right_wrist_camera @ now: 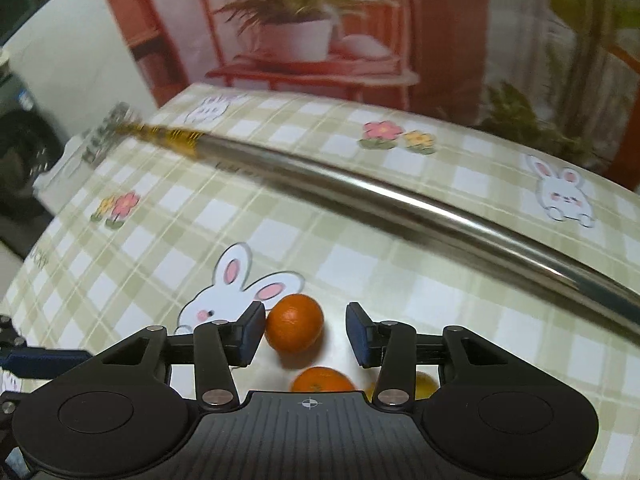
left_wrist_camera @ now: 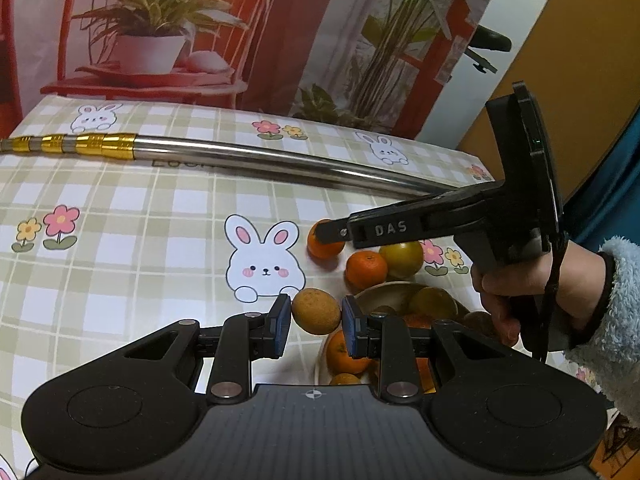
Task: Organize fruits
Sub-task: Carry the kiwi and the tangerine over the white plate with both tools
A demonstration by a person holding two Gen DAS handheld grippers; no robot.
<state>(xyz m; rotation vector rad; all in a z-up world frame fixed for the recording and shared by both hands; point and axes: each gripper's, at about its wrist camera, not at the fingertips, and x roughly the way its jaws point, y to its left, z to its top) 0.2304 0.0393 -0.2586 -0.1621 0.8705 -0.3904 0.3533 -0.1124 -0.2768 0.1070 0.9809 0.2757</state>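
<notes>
Left gripper (left_wrist_camera: 316,322), jaws parted, flanks a dull yellow-brown fruit (left_wrist_camera: 316,311); a gap shows on either side, so contact cannot be told. Just behind and right of it a bowl (left_wrist_camera: 384,290) holds yellowish and orange fruit; more oranges lie below the right finger.

Right gripper (right_wrist_camera: 306,332), jaws apart, straddles an orange (right_wrist_camera: 294,328) on the table (right_wrist_camera: 360,220); the left pad (right_wrist_camera: 252,334) touches or nearly touches it, the right pad stands clear. In the left view this gripper's tip reaches that same orange (left_wrist_camera: 325,245). A second orange (left_wrist_camera: 366,270) and a yellow-green fruit (left_wrist_camera: 401,258) lie between it and the bowl, all toward the table's right edge.

A person's hand (left_wrist_camera: 536,292) in a fleecy sleeve (left_wrist_camera: 612,320) grips the right gripper's handle. A steel tube (left_wrist_camera: 280,160) with gold bands spans the table near its far edge.
</notes>
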